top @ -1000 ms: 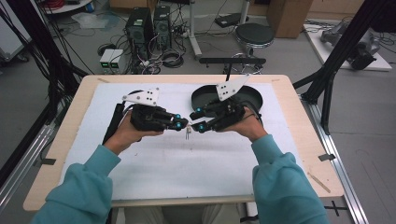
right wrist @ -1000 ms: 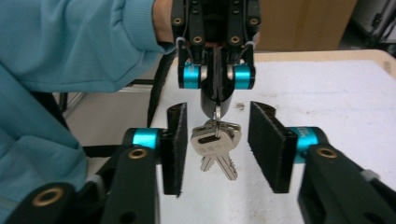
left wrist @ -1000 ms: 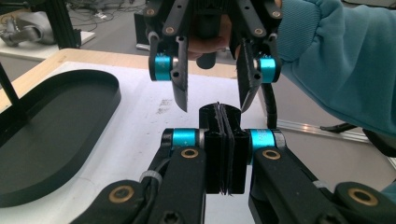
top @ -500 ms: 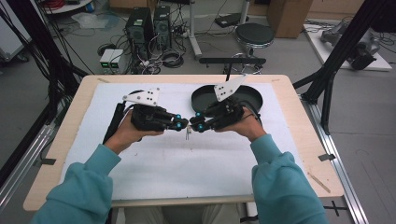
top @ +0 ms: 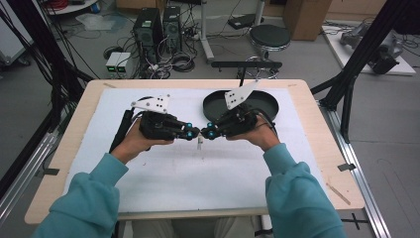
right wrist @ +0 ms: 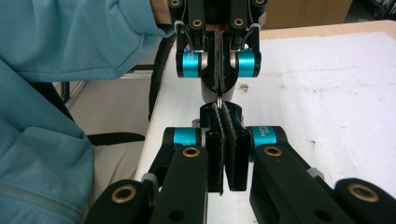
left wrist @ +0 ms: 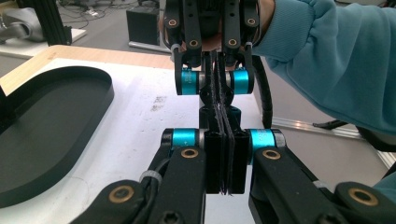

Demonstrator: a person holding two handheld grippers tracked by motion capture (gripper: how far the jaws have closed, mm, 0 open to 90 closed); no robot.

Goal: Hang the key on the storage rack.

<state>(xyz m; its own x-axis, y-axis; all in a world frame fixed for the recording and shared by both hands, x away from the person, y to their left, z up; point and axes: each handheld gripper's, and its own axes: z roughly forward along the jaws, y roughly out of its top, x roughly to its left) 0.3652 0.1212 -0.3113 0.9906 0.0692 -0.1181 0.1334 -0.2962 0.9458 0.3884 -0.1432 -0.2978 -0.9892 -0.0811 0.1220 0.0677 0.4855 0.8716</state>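
- my left gripper point(top: 194, 132), a black two-jaw tool with teal rollers, sits over the middle of the white foam mat point(top: 163, 178), pointing toward the other hand; in the left gripper view point(left wrist: 225, 161) its jaws are pressed flat together.
- my right gripper point(top: 207, 134), the matching black tool, faces it tip to tip; in the right gripper view point(right wrist: 226, 151) its jaws have just been closing and now meet.
- between the two sets of tips runs a thin, pale wire-like piece point(right wrist: 219, 100), very slender; each gripper is clenched on one end of it, as far as i can make out.
- from that meeting point a small whitish tube-like piece point(top: 200, 144) hangs down just above the mat in the high view; i can't tell what it is or whether it touches the mat.
- a shallow black oval tray point(top: 262, 104) lies on the mat at the far side, just behind my right gripper, apart from the held piece; its rim also shows in the left gripper view point(left wrist: 70, 79).
- the mat covers a light wooden table point(top: 317, 129).
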